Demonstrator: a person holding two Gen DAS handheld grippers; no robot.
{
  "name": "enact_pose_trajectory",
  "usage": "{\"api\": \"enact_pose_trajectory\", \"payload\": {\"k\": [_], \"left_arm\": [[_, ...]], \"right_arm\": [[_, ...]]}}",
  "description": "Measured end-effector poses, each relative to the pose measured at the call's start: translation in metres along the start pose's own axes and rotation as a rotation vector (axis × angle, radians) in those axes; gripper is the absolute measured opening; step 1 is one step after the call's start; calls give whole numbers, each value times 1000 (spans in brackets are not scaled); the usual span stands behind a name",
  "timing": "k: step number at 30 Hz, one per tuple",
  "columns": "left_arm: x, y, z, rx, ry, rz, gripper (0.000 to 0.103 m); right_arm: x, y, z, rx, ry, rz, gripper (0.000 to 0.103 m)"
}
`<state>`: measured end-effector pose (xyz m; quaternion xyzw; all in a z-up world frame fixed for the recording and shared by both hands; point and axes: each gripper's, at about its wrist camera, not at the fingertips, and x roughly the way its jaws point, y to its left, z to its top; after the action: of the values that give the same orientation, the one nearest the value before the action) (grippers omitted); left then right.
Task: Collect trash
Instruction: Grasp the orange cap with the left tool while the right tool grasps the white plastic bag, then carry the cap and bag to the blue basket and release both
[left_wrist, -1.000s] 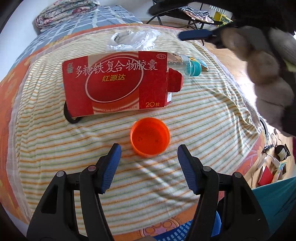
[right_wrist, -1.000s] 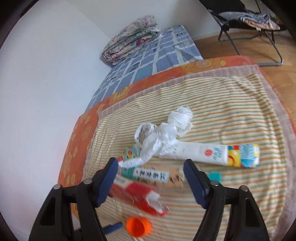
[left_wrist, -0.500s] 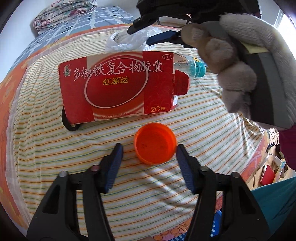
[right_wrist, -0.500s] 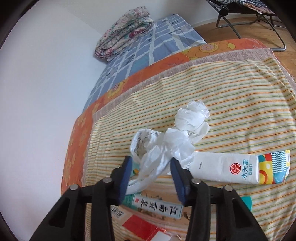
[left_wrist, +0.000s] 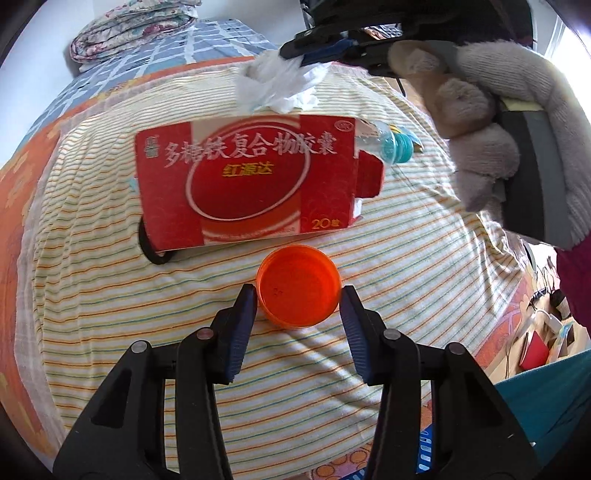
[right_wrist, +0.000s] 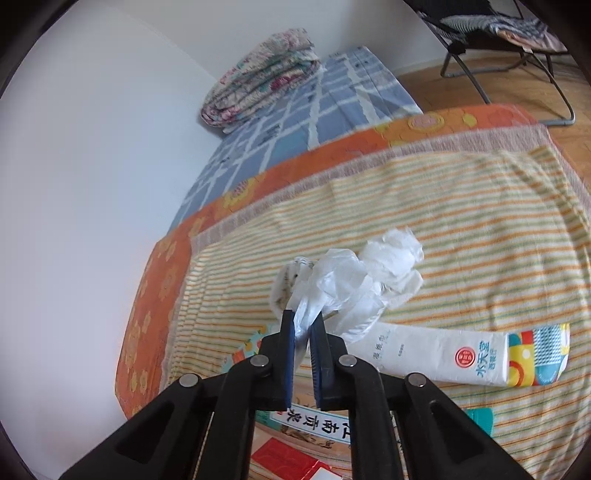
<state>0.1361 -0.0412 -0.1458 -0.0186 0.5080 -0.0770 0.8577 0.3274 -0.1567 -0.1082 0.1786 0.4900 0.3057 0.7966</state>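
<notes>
The left tool (left_wrist: 298, 295) points down at the striped bedcover (left_wrist: 92, 295) with its jaws part-way spread; they have just been closing, and the orange cap (left_wrist: 298, 286) sits between the blue pads (left_wrist: 242, 325), its rim very near both, though actual contact cannot be made out. Just beyond the cap lies the red medicine box (left_wrist: 251, 181), its near long edge close to the cap and its open flap end toward the right; a dark ring (left_wrist: 147, 245) pokes out from under its lower left corner. Past the box's right end the teal cap of a small bottle (left_wrist: 399, 147) shows. To the left of this tool the cover is bare out to the orange border; to its right the bare strip is narrower and the person's gloved right hand (left_wrist: 498, 140) hangs above it. The right tool (right_wrist: 303, 330) has just closed, and its jaws are pressed together on a tail of the crumpled white plastic bag (right_wrist: 354, 280), whose bulk lies ahead of and to the right of the tips. Right of this tool a white carton (right_wrist: 443, 352) lies flat, one end under the bag. Beyond the bag the cover runs bare to its far edge, then a blue checked sheet (right_wrist: 295, 122) with a folded quilt (right_wrist: 258, 86) by the wall.
</notes>
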Motion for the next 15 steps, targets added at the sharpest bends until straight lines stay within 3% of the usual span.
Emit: {"api": "enact_pose_trajectory", "payload": {"k": [15], "left_arm": [[-45,20,-10,-44,-61,25,47]], "right_arm": [[-78,48,-6,-154,-96,22,3]]}}
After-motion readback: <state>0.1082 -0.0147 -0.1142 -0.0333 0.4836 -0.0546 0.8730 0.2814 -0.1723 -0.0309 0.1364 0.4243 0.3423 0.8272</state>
